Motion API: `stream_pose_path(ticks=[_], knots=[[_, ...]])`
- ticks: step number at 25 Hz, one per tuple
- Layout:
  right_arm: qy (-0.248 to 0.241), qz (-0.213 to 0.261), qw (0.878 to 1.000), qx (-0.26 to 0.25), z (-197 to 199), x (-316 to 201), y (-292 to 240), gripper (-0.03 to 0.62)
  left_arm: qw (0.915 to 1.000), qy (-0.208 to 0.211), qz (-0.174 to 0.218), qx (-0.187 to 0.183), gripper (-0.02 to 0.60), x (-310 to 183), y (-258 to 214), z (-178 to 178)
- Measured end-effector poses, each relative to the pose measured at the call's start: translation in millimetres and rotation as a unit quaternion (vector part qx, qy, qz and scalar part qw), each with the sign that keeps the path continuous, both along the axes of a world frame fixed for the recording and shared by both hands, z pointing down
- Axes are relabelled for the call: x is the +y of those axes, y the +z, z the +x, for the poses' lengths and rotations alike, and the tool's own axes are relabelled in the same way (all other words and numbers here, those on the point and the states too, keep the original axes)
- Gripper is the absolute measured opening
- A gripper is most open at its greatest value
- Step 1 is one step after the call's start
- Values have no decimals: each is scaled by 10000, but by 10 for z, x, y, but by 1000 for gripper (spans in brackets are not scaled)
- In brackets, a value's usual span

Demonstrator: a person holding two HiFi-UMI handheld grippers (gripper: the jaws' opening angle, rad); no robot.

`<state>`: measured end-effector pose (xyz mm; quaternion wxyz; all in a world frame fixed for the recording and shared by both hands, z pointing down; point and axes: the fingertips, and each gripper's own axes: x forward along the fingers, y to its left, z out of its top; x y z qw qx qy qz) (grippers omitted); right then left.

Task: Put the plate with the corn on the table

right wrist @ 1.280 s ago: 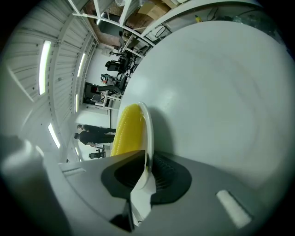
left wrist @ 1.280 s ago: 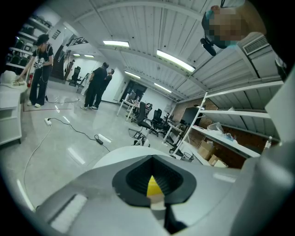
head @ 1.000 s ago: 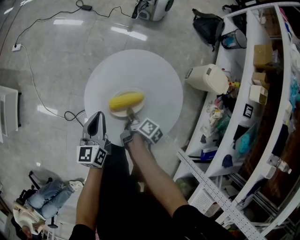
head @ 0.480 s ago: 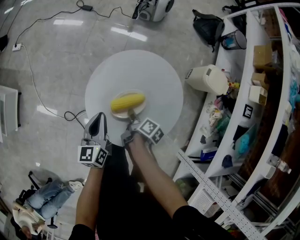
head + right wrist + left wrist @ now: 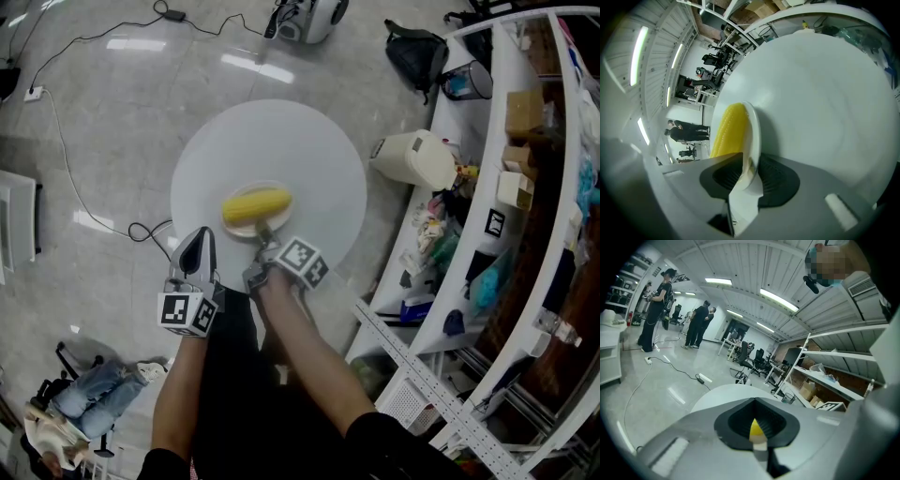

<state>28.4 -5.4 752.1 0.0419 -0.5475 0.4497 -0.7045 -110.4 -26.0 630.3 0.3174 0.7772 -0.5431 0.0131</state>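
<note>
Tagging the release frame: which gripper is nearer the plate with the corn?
Right. The right gripper is at the plate's near rim, with the rim between its opening jaws. The left gripper sits apart, left of the plate, by the table edge.

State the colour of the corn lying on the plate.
Yellow. The corn shows best in the head view, lying on the pale plate.
</note>
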Motion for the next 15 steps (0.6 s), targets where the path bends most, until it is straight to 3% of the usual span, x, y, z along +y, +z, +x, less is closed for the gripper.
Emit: stream_pose_path(ticks=[15], knots=[[-221, -67, 9996, 164, 28, 80, -18, 152, 10000, 6, 12, 8, 3, 19, -18, 7]])
